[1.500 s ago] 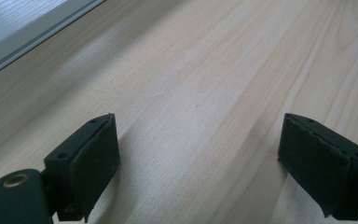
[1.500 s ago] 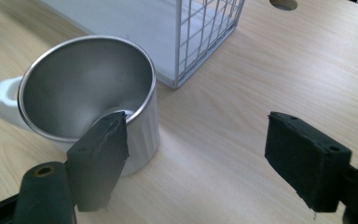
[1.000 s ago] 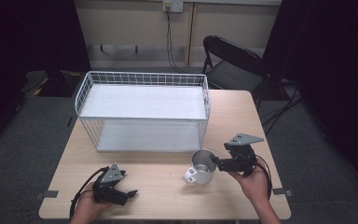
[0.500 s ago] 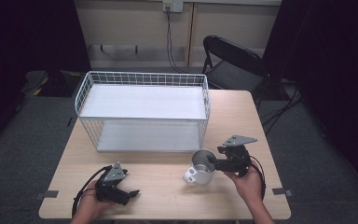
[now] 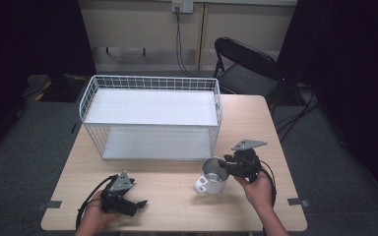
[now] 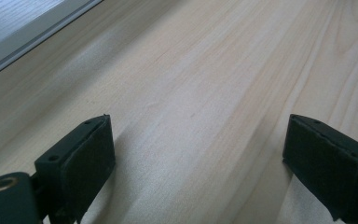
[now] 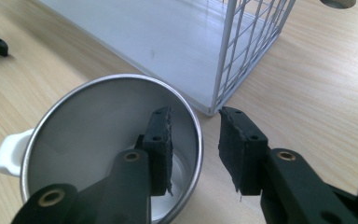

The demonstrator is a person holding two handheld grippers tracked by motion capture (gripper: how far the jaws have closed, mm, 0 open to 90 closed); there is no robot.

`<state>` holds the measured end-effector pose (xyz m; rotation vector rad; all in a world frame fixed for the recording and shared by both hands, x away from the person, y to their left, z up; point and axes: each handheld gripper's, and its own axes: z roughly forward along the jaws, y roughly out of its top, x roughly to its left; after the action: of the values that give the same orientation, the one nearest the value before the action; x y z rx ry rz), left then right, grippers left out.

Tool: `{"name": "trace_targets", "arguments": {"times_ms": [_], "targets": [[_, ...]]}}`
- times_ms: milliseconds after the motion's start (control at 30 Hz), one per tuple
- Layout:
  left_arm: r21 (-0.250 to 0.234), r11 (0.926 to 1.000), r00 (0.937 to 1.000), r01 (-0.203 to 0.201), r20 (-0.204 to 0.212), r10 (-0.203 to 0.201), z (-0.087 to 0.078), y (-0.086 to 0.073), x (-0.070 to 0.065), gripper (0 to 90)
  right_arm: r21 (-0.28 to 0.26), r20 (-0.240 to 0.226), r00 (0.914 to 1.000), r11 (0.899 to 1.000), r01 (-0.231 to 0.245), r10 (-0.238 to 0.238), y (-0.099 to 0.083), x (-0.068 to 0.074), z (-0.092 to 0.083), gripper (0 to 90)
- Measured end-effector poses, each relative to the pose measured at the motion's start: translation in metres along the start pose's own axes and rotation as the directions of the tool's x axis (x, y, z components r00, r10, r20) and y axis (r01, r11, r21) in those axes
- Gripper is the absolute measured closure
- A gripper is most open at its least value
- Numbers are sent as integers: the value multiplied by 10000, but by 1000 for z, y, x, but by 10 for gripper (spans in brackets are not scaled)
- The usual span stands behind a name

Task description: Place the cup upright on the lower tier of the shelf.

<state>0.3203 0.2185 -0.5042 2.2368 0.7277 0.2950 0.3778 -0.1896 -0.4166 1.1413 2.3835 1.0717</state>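
Observation:
A metal mug (image 5: 214, 174) with a white handle stands upright on the wooden table (image 5: 177, 216), just in front of the wire rack's right corner. My right gripper (image 5: 225, 166) reaches it from the right. In the right gripper view the mug (image 7: 98, 121) is empty, and my right gripper (image 7: 195, 123) straddles its near rim, one jaw inside and one outside. The jaws have just been closing, and a gap still shows on both sides of the rim. My left gripper (image 5: 139, 204) rests open at the table's front left, and in its own view my left gripper (image 6: 196, 149) has bare wood between its jaws.
A white wire rack (image 5: 150, 118) with two white shelves fills the back half of the table; its corner (image 7: 242, 46) stands close behind the mug. A black folding chair (image 5: 246, 64) stands beyond the far right edge.
The right gripper has edged left onto the mug's rim and its jaws have narrowed around it. The mug and the left gripper have not moved.

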Motion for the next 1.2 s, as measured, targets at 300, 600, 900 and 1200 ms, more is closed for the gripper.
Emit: {"name": "trace_targets", "arguments": {"times_ms": [300, 600, 900, 1200], "targets": [[50, 10000, 10000, -60, 6, 60, 0, 0, 0, 84, 453, -131, 9997, 9988, 200, -194, -4, -2, 9, 768], [50, 10000, 10000, -52, 4, 52, 0, 0, 0, 84, 492, -104, 9993, 9981, 364, -360, -4, 0, 10, 820], [48, 10000, 10000, -50, 4, 50, 0, 0, 0, 84, 411, -98, 9995, 9987, 303, -299, 0, 2, 9, 822], [42, 10000, 10000, -48, 1, 48, 0, 0, 0, 84, 407, -215, 9992, 9986, 342, -333, 12, 7, 11, 822]]}}
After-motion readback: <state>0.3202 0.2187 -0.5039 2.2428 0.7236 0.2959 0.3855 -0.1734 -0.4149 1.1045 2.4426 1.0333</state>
